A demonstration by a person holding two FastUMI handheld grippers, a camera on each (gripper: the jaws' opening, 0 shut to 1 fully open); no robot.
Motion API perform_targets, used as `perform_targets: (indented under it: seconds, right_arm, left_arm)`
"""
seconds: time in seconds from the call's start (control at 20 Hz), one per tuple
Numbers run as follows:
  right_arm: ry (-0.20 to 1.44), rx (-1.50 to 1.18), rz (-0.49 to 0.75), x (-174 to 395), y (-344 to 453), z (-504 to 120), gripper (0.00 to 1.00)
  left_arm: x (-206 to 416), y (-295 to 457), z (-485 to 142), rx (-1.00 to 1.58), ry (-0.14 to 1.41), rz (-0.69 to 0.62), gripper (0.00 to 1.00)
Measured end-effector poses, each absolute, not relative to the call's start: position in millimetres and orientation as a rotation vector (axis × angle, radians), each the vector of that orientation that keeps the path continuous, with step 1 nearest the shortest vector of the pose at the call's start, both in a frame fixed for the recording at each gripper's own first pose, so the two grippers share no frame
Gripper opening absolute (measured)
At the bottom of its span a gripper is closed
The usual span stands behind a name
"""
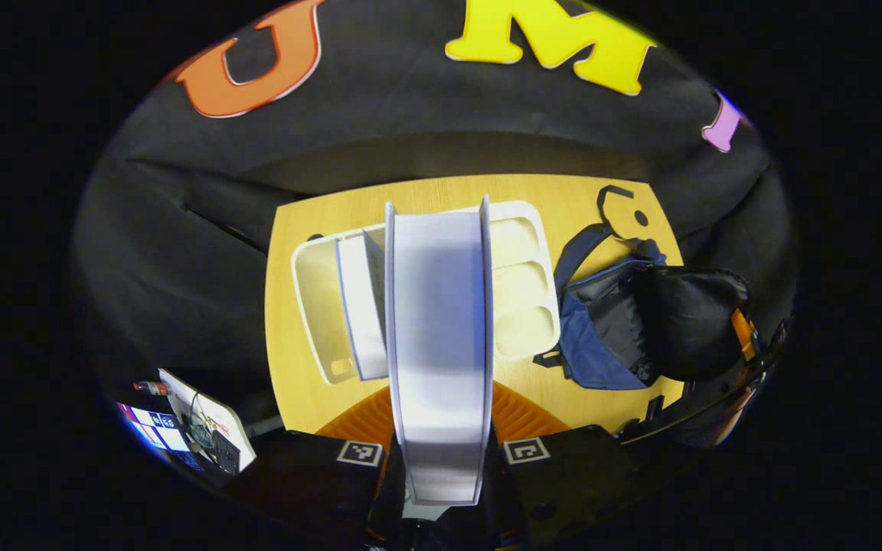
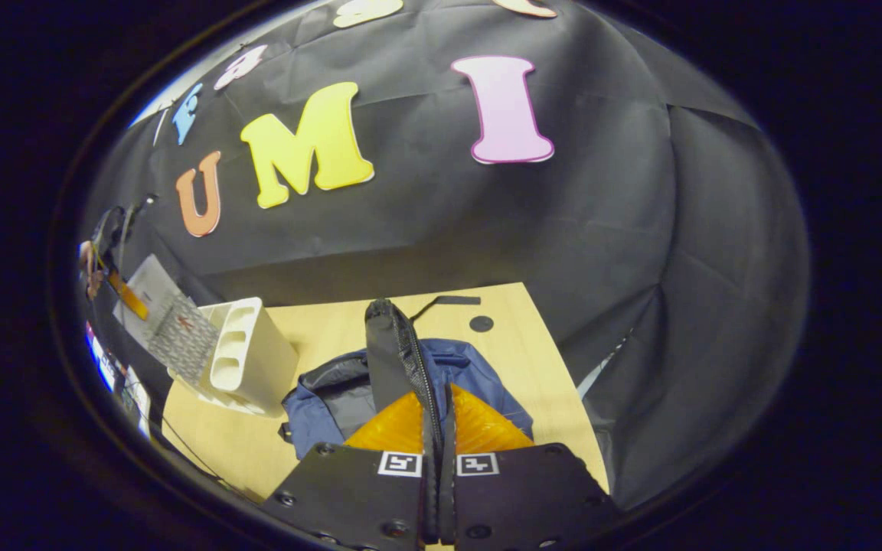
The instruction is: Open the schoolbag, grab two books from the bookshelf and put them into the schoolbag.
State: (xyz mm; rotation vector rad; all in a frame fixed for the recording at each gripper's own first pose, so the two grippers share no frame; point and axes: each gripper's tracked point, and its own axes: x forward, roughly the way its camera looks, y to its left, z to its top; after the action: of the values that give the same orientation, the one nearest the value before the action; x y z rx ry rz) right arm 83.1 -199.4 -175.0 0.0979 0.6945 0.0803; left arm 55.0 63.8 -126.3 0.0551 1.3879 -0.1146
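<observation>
Black cloth walls close in a pale wooden table (image 1: 295, 306) on which everything sits. In the left gripper view the left gripper (image 1: 441, 459) has its jaws clamped on the two covers of a white book (image 1: 441, 337), spine edge down between them, its long axis running straight up the middle of the frame away from the camera. Behind it stands the white bookshelf (image 1: 521, 283), a second book (image 1: 360, 306) leaning in its left bay. The schoolbag (image 1: 609, 329) lies to the right of centre, so the held book must swing rightward to reach it. In the right gripper view the right gripper (image 2: 439, 428) pinches a dark flap (image 2: 395, 352) of the bag with nearly closed jaws and lifts it upright, the blue body spread just beyond the fingers and the mouth apparently open towards the frame's left, where the shelf stands. The left hand carries the book; the right is at the bag.
</observation>
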Motion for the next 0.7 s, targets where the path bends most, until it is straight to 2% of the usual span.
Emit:
perform_targets:
  seconds: [0.15,0.3,0.5,0.7]
  right_arm:
    - [0.69,0.094,0.072,82,-195,-171,0.02]
    - [0.691,0.096,0.076,79,-187,-166,0.02]
    - [0.695,0.039,0.066,76,-181,-163,0.02]
    - [0.699,-0.013,0.07,75,-174,-159,0.02]
  left_arm:
    - [38,64,-83,-0.075,1.279,-0.134,0.43]
    - [18,31,-72,-0.279,1.222,-0.23,0.42]
    - [-5,-41,-86,-0.599,1.228,-0.369,0.43]
    - [-8,-101,-133,-0.754,1.222,-0.426,0.42]
